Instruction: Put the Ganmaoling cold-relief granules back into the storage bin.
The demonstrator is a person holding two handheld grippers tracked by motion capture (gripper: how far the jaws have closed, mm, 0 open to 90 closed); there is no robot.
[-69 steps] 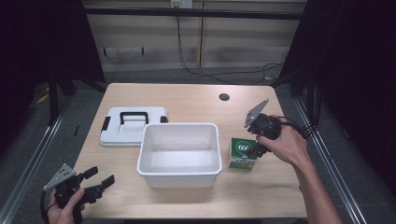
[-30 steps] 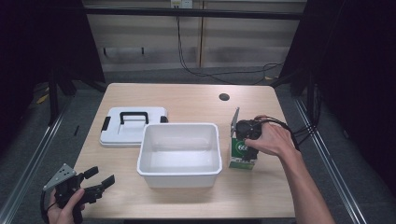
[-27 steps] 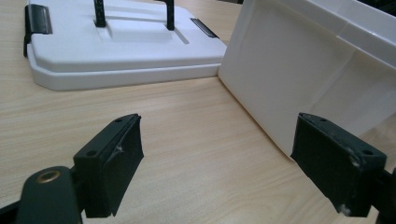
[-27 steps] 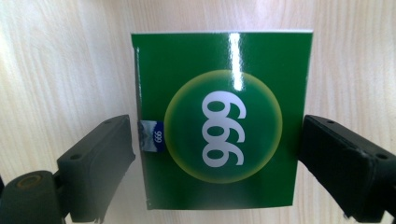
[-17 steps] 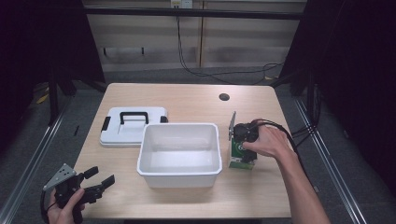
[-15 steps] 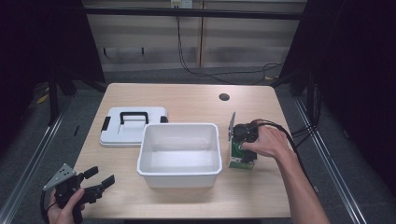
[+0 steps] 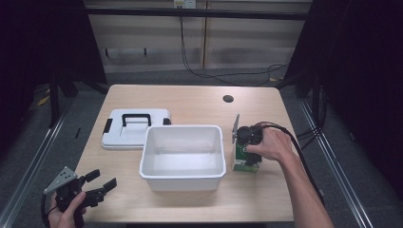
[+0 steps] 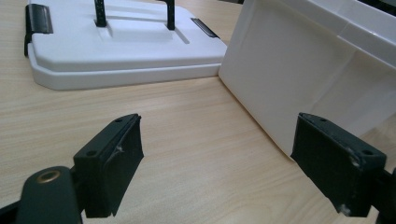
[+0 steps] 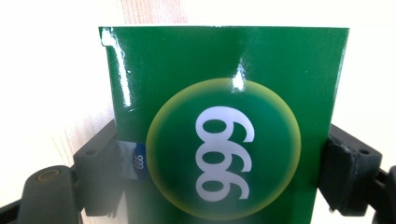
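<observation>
The right tool [image 7: 248, 151] was found clamped on a small green cardboard carton [image 9: 224, 121] with a white "999" mark, one jaw against each side. The carton stood on the light wooden desk [image 7: 190, 102], just right of the open white plastic tub [image 7: 182, 156]. The left tool [image 7: 95, 186] sat at the near left corner, jaws spread, holding nothing. A white plastic lid with black handle [image 7: 135, 128] lay left of and beyond the tub.

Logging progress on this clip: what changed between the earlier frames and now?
The right gripper came down from above the small green carton beside the white plastic bin and now has a jaw on each side of it; contact looks likely. The carton stands where it stood. The left gripper stays open at the table's near corner, and the white lid with black handle is unmoved.
</observation>
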